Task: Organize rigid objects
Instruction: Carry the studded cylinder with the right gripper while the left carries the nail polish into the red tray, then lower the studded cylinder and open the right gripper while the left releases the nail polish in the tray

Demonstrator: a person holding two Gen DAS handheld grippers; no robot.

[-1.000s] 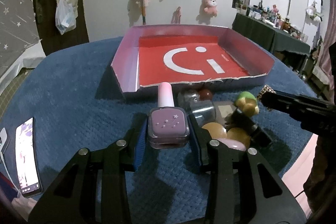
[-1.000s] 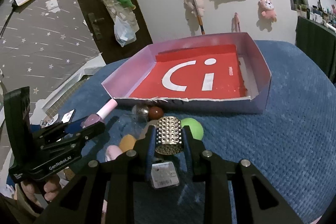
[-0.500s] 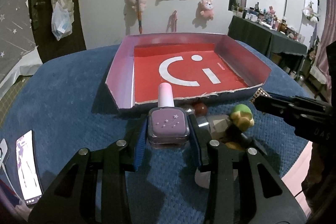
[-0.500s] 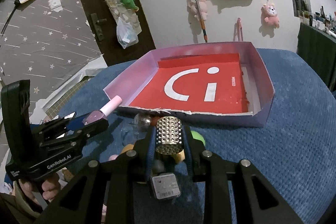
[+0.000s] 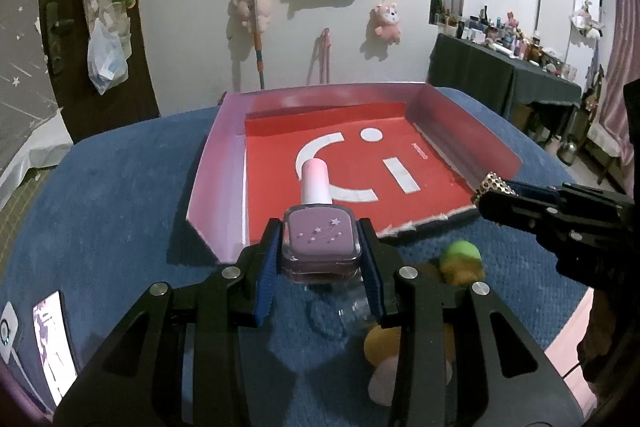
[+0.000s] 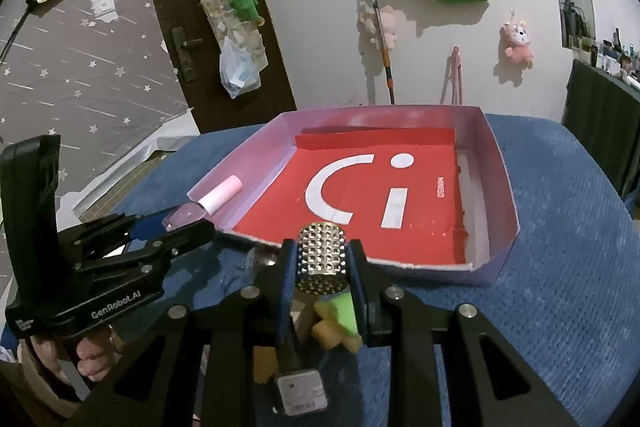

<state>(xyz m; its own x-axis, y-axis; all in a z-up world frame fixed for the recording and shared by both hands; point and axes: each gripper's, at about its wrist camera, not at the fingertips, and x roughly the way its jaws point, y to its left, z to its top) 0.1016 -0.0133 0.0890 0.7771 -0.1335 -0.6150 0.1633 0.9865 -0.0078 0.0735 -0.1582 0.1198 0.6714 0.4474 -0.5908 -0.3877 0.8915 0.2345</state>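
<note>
Left wrist view: the left tool point(image 5: 320, 259) is clamped on the purple nail polish bottle point(image 5: 319, 247), which has advanced from above the loose items to the near rim of the red tray point(image 5: 216, 171) directly ahead, so release into the tray is judged imminent. Right wrist view: the right tool point(image 6: 322, 271) is clamped on the studded metal tube point(image 6: 322, 257), now closer to the tray's near edge than before, with the green-and-yellow toy point(image 6: 340, 323) beneath it on the blue counter point(image 6: 560, 267).
</note>
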